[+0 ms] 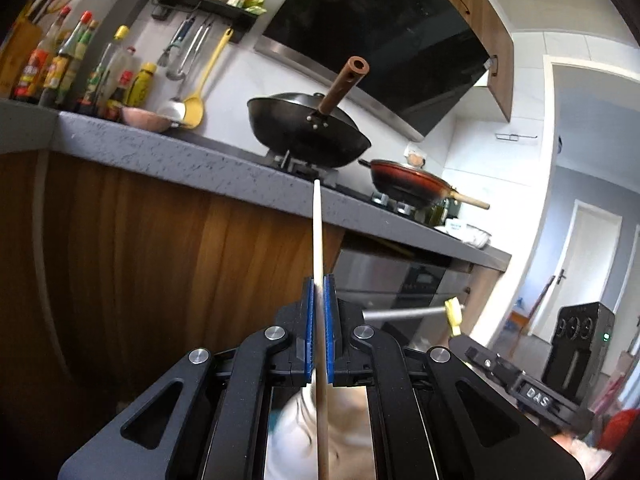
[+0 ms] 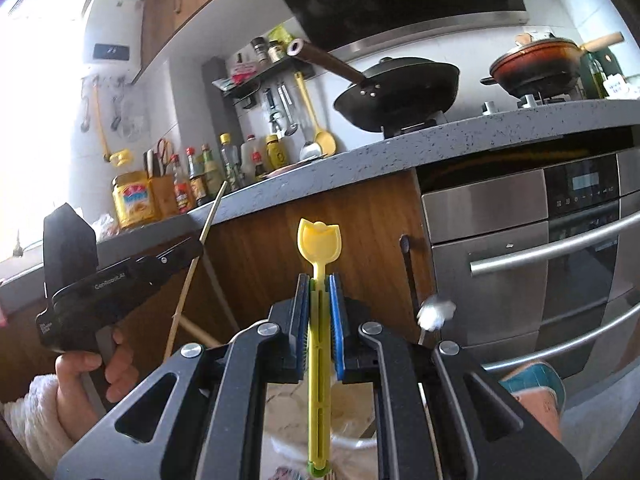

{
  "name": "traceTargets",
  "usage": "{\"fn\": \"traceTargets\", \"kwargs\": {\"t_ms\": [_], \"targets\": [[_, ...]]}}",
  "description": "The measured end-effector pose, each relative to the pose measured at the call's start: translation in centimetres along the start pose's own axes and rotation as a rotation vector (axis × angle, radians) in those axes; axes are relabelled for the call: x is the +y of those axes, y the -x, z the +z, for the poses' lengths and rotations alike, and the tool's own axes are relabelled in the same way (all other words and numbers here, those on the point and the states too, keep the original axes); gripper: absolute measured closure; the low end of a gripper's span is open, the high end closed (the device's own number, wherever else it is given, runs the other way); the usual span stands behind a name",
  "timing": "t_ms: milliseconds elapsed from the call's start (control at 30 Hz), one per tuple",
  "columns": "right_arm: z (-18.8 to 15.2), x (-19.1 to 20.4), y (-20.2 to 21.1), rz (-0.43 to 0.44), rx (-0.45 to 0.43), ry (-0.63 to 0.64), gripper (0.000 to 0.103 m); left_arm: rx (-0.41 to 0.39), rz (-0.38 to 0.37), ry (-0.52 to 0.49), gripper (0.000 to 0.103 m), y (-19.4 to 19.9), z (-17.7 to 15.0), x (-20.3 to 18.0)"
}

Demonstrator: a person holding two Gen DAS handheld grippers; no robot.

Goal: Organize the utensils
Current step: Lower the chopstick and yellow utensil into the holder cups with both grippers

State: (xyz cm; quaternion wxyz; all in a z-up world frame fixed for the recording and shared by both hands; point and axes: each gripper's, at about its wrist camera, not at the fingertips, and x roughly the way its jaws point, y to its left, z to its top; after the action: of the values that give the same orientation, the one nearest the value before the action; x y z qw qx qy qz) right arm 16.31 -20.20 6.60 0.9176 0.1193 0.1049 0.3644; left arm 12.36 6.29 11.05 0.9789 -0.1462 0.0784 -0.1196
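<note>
My left gripper [image 1: 319, 284] is shut on a pale wooden chopstick [image 1: 318, 232] that points up toward the counter edge. It also shows in the right wrist view [image 2: 188, 248] at the left, with the chopstick [image 2: 212, 216] sticking out. My right gripper [image 2: 319, 284] is shut on a yellow plastic utensil with a tulip-shaped end [image 2: 319, 242]. That yellow end [image 1: 454, 312] shows in the left wrist view at the right. Both grippers are held in the air below the counter.
A grey stone counter [image 1: 180, 156] carries a black wok [image 1: 304, 128], a red pan [image 1: 408, 184] and sauce bottles [image 1: 80, 72]. Utensils hang under a wall rack [image 1: 204, 8]. A steel oven [image 2: 532, 248] sits under the counter beside wooden cabinet fronts [image 2: 320, 208].
</note>
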Motion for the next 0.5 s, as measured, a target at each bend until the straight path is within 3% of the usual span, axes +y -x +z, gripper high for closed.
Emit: {"fn": "traceTargets", "kwargs": {"t_ms": [167,500], "targets": [[0.0,-1.4,-1.6,-0.008,-0.011,-0.014,0.093,-0.041,-0.030,0.031,0.098,-2.7,1.0,0.3],[-0.9,-1.6,-3.3,-0.042,-0.013,0.013,0.093,-0.012,-0.044,0.019,0.098,-5.9,-0.4,0.2]]}}
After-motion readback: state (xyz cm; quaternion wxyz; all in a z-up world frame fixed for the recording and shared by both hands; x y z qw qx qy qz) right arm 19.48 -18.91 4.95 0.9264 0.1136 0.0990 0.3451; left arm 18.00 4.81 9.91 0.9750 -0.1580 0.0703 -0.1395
